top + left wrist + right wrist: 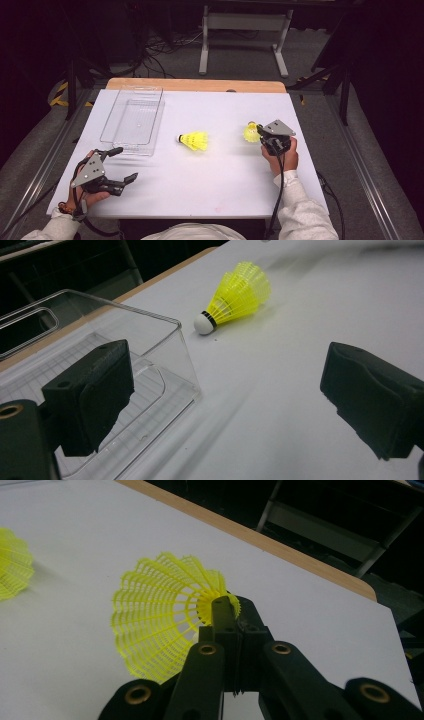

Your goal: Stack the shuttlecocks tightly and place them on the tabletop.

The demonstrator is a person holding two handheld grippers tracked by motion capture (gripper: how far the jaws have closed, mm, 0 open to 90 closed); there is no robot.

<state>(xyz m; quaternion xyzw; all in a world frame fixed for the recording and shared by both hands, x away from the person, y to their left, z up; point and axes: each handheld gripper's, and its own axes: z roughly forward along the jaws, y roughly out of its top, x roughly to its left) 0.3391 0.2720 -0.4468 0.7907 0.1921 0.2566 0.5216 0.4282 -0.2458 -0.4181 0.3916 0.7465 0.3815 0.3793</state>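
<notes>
Right claw [227, 610] pinches a shuttlecock [160, 630] near the table [300, 610] edge.

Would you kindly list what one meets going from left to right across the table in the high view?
Left gripper → clear plastic rectangular tray → yellow plastic shuttlecock lying on its side → second yellow shuttlecock → right gripper, jaws shut on it.

Dim room, lit bench

A white bench [200, 170] with a wooden far edge stands on grey carpet [240, 60]; a pale metal frame [245, 22] and tangled cables [160, 47] lie beyond.
</notes>
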